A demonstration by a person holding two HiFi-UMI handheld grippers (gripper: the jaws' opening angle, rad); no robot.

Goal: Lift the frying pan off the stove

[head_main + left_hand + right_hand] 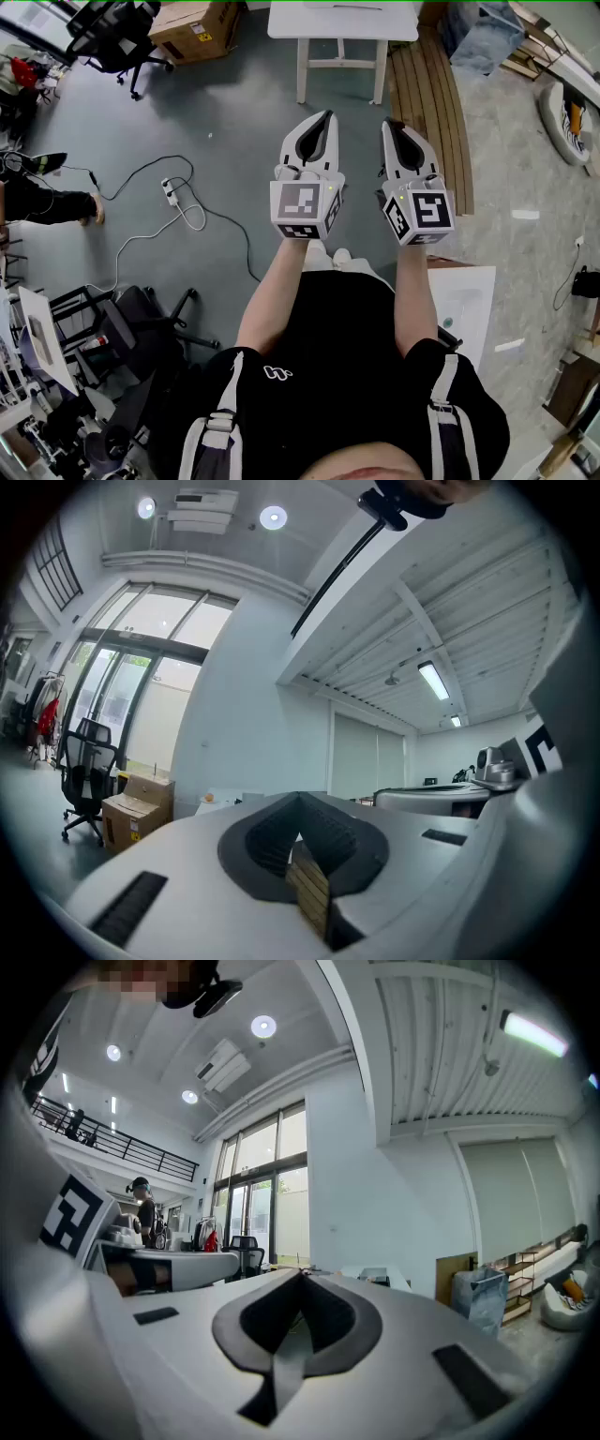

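The person stands on a grey floor point(225, 112) and holds both tools out in front, level and side by side, close together but not touching. The left hand-held gripper point(327, 116) has its jaws pressed together with nothing between them, and the right hand-held gripper point(390, 125) is the same: jaws closed on each other, empty. Each carries its marker cube near the hand (the left cube point(305, 208) sits just beside the right cube point(419, 216)). Beyond the jaw tips stands a white surface on legs point(342, 21), with wooden planks point(433, 103) lying on the floor to its right. Further left are a cardboard box point(192, 28) and a black office chair point(117, 36), and a white power strip point(171, 190) lies on the floor with its cable trailing away. The frying pan and the stove show in none of the views, so their place cannot be told.
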